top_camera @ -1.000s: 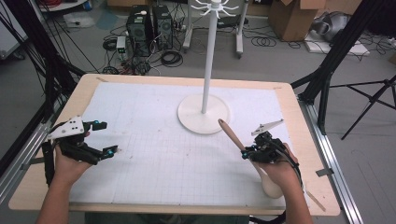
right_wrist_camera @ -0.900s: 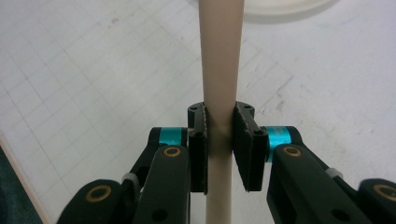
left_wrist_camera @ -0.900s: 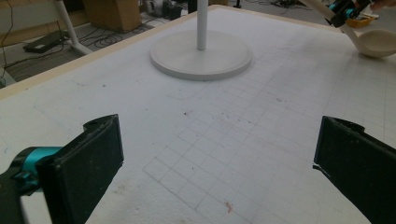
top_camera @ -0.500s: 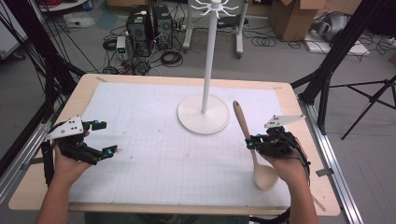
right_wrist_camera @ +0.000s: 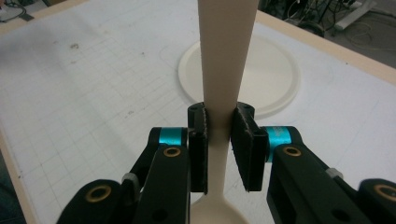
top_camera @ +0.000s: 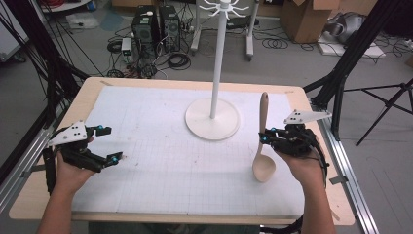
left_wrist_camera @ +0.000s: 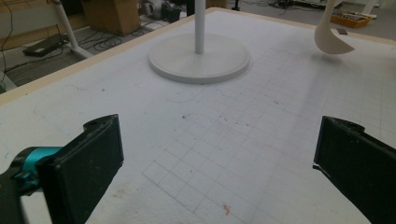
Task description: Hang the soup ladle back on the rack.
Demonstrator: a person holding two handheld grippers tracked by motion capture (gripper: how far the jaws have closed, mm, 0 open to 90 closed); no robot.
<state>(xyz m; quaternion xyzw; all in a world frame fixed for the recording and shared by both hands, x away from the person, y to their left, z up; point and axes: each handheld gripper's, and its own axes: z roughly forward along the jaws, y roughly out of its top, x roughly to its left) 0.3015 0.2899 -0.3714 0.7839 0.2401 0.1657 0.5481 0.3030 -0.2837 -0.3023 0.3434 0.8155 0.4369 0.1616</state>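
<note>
The right gripper (top_camera: 267,138) squeezes the wooden spoon (top_camera: 263,146) by its handle, bowl down, just right of the white stand (top_camera: 213,117), but the spoon is not on a hook yet, and the left gripper (top_camera: 113,144) waits open.

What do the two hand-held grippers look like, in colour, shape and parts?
Both are black. The left hand-held gripper and the right hand-held gripper each carry a pale grey three-cornered plate on top, with teal rings near the jaws. In the right gripper view, brass-coloured rivets mark the linkage, and the flat pads look ribbed. A black cable trails from the right one. No sleeves show on the forearms.
</note>
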